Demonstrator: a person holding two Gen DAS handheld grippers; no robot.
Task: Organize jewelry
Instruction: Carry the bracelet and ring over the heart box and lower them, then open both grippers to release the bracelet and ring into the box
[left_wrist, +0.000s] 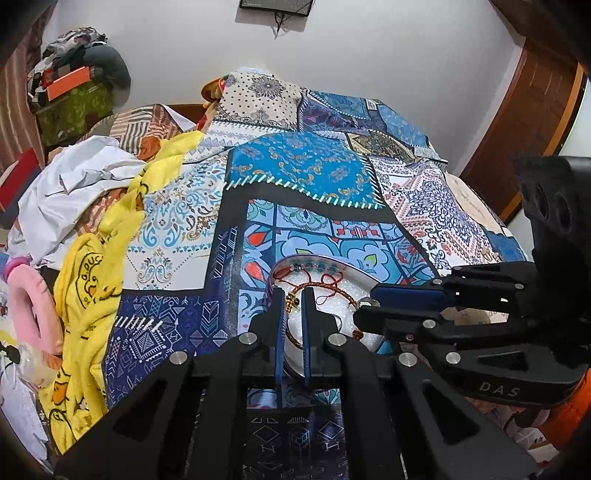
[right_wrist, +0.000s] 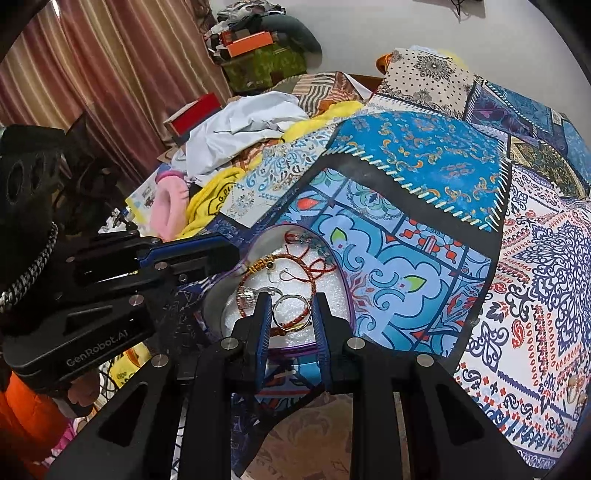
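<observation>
A heart-shaped box with a purple rim and white foam lining lies on the patchwork bedspread. Red cord bracelets, a strand of blue-green beads and a small silver piece lie inside. My left gripper is shut on the box's left rim; in the right wrist view, the left gripper reaches the rim from the left. My right gripper hangs just over the foam, shut on a silver-and-gold bangle. In the left wrist view, the right gripper comes in from the right.
The patchwork bedspread covers the bed. A yellow duck blanket, white cloth and a pink item are heaped at the left. Striped curtains and stacked boxes stand behind. A wooden door is at the right.
</observation>
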